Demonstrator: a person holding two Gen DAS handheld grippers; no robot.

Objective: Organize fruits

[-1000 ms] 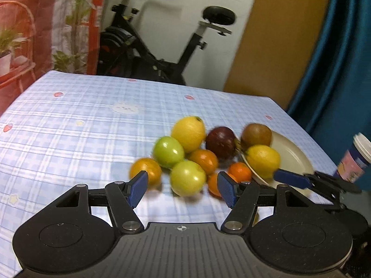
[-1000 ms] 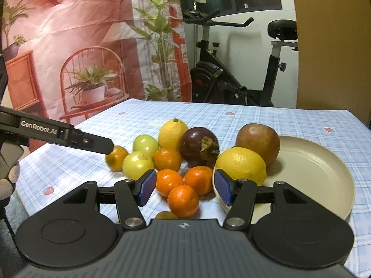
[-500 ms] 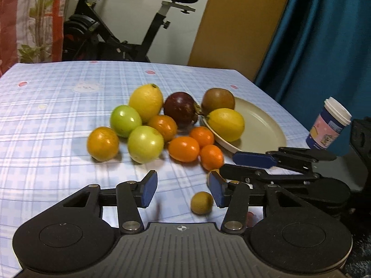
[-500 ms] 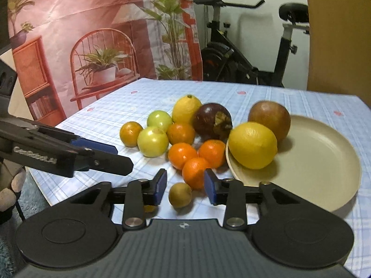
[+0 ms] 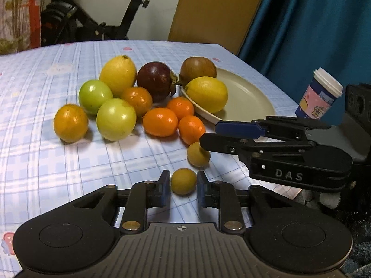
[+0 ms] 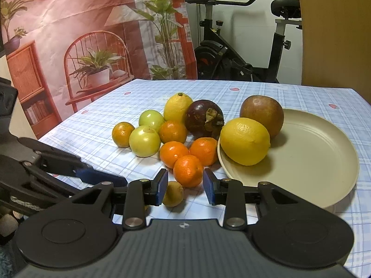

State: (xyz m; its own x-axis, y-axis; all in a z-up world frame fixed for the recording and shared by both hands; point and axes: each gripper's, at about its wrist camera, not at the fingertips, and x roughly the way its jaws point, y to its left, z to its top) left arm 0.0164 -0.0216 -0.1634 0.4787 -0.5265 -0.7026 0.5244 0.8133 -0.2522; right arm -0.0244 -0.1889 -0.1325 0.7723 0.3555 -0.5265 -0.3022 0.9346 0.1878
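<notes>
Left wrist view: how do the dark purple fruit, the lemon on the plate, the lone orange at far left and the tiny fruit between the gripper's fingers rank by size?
1. lemon and purple fruit, about alike
2. far-left orange
3. tiny fruit, smallest despite being nearest

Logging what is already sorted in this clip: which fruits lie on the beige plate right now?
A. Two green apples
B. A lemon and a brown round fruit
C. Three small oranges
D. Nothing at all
B: the plate holds one lemon and a brown round fruit at its left edge; the green fruits, oranges and the second lemon lie on the tablecloth beside it.
</notes>
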